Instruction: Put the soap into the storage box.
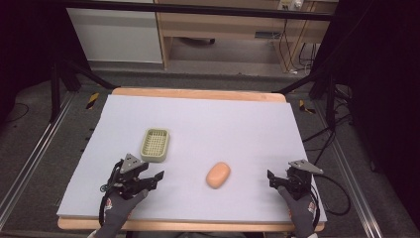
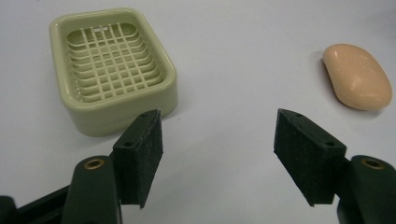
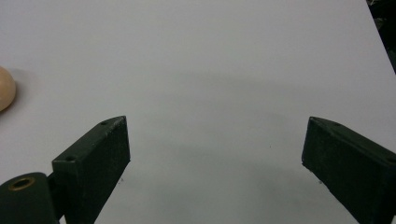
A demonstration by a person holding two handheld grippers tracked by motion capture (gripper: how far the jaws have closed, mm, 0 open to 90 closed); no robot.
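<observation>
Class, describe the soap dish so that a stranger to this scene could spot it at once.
Start at the pale sheet covering the table, then look to its near left part, just beyond the left gripper. There sits the soap dish, a pale green rounded rectangle. Its open grid floor sets it apart from the smooth peach soap lying to its right.

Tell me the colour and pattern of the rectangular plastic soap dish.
The rectangular plastic soap dish is pale olive green with a lattice grid floor, clearest in the left gripper view.

Left gripper gapes between soap dish and soap.
</observation>
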